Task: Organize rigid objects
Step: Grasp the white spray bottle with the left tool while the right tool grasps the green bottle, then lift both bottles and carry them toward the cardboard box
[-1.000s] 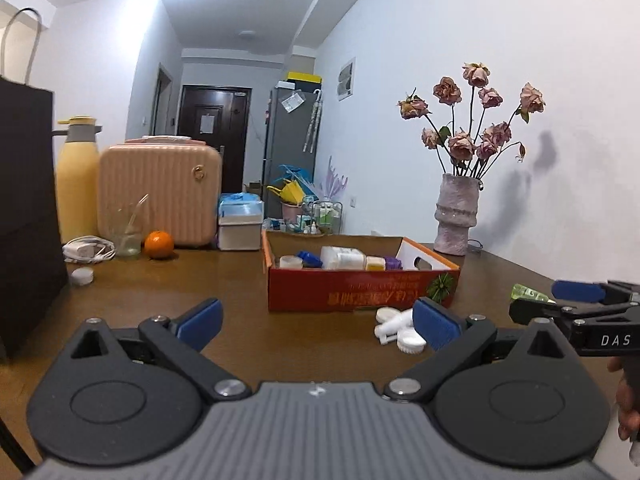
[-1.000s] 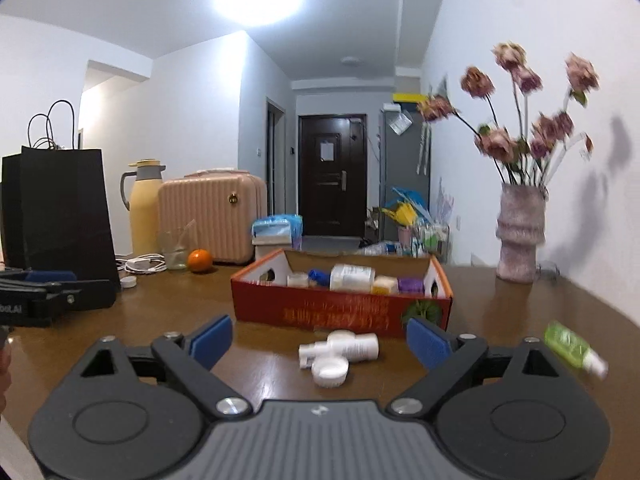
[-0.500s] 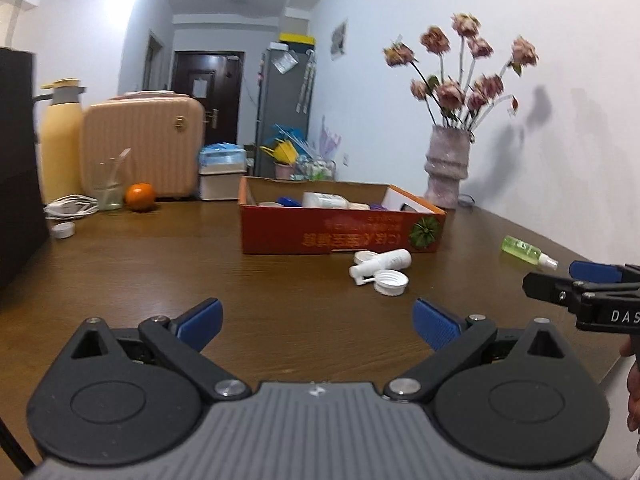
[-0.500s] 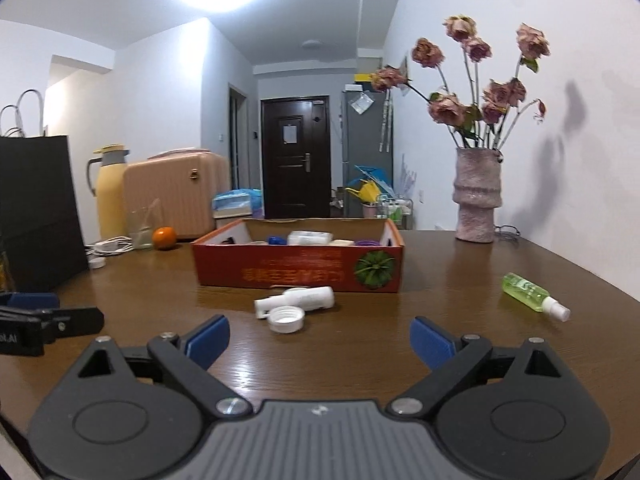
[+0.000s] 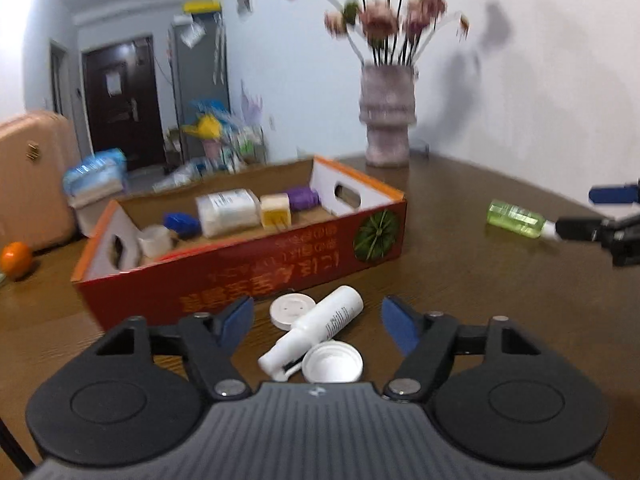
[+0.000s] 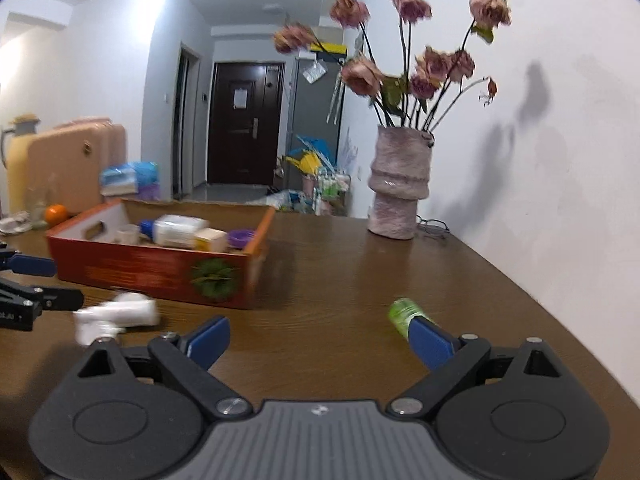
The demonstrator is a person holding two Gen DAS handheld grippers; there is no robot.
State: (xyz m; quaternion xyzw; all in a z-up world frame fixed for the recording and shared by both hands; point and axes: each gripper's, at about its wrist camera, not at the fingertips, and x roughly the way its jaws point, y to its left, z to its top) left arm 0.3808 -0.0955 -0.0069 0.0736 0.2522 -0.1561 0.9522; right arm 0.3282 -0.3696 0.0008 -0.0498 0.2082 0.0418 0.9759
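Note:
A white spray bottle (image 5: 316, 328) lies on the brown table (image 5: 460, 280) in front of the red cardboard box (image 5: 240, 268). Two white caps (image 5: 290, 308) (image 5: 332, 366) lie beside it. My left gripper (image 5: 318, 317) is low over the bottle with its jaws closing. The bottle lies between the blue pads, which stand clear of it. A green bottle (image 6: 404, 312) lies on its side just ahead of the right finger of my open right gripper (image 6: 320, 338). Nothing is between its fingers. The box holds several small containers.
A grey vase (image 6: 400, 192) of dried flowers stands at the back right by the wall. An orange (image 5: 16, 258), a pink case (image 5: 32, 184) and a yellow jug (image 6: 18, 168) are at the back left. The table edge curves round on the right.
Both grippers have moved forward across the table. The left one has come down around the white bottle and its jaws have narrowed. The right one has swung toward the green bottle.

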